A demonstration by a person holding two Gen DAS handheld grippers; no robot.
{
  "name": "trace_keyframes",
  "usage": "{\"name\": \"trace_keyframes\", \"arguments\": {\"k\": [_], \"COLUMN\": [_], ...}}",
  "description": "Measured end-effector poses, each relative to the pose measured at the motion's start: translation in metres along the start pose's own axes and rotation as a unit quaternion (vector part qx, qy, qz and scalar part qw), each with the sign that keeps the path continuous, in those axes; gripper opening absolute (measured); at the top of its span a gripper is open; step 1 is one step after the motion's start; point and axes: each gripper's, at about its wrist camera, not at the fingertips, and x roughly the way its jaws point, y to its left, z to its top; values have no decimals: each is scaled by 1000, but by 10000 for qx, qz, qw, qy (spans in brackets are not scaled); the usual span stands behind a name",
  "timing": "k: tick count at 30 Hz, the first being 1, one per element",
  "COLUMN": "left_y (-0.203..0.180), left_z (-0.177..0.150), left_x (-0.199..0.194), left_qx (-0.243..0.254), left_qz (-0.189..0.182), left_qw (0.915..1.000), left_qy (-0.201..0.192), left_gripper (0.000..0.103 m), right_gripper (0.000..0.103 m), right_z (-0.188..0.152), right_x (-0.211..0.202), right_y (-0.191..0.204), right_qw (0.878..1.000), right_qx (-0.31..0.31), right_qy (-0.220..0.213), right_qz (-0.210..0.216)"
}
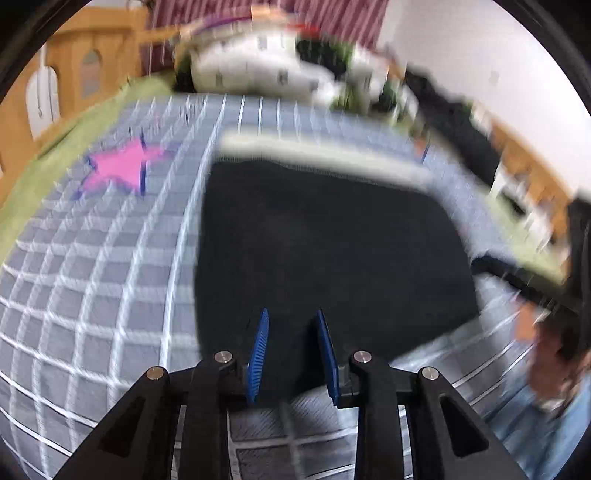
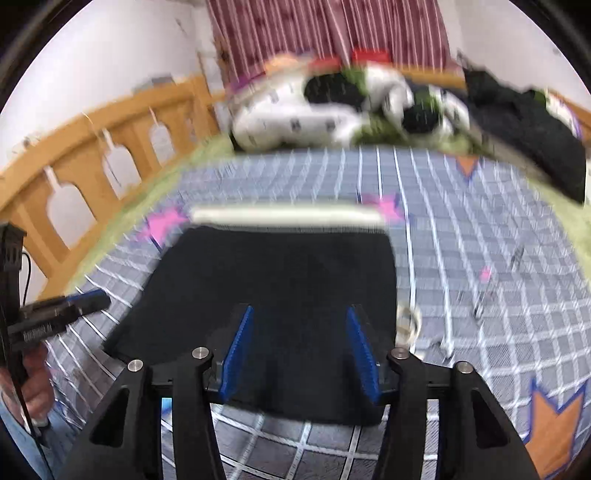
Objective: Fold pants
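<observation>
Fold looks near done: black pants [image 2: 273,295] flat on checked bedspread [image 2: 480,229], pale waistband at 12 o'clock, left gripper [image 1: 291,354] and right gripper [image 2: 301,350] both apart, empty above it (blurred frames); next probably regrip near edge, fold again.

Setting: a bedroom in a home. A bed is shown, spread with a grey-blue checked bedcover [image 2: 461,258] marked with pink and orange stars, over a green sheet [image 1: 44,158] seen at the left edge of the left wrist view. A wooden bed rail [image 2: 92,155] with arched cut-outs is seen at the left of the right wrist view. A heap of white, black and green bedding and clothes [image 2: 332,107] is piled at the upper centre. A dark red striped curtain [image 2: 325,29] is hung at the top, flanked by plain white walls [image 2: 110,55].
</observation>
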Motion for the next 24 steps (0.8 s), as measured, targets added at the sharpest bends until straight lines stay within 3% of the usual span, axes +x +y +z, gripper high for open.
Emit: {"name": "trace_keyframes", "arguments": {"k": [2, 4, 7, 9, 13, 20, 22, 24], "left_y": [-8, -8, 7, 10, 1, -5, -9, -11], "left_z": [-9, -8, 6, 23, 71, 142, 147, 145], "left_x": [1, -4, -12, -17, -17, 25, 51, 84], "left_qx": [387, 416, -142, -313, -66, 88, 266, 649], "left_qz": [169, 95, -298, -340, 160, 149, 144, 499], "left_qw": [9990, 9991, 9994, 9989, 9987, 9956, 9955, 9946], "left_qy": [-126, 11, 125, 6, -473, -919, -896, -643], "left_gripper": [25, 27, 27, 27, 27, 40, 49, 49], "right_gripper": [46, 45, 45, 42, 42, 47, 47, 47], "right_z": [-16, -36, -47, -42, -1, 97, 109, 106], "right_x": [25, 40, 30, 18, 3, 35, 57, 89], "right_y": [-7, -10, -2, -2, 2, 5, 1, -8], "right_qw": [9984, 9955, 9939, 9955, 9981, 9971, 9971, 9977], "right_qx": [83, -110, -516, -508, -472, -530, -525, -507], "right_qy": [520, 878, 846, 680, 51, -376, -367, -235], "right_qz": [-200, -353, -489, -430, -401, -397, -415, -397]}}
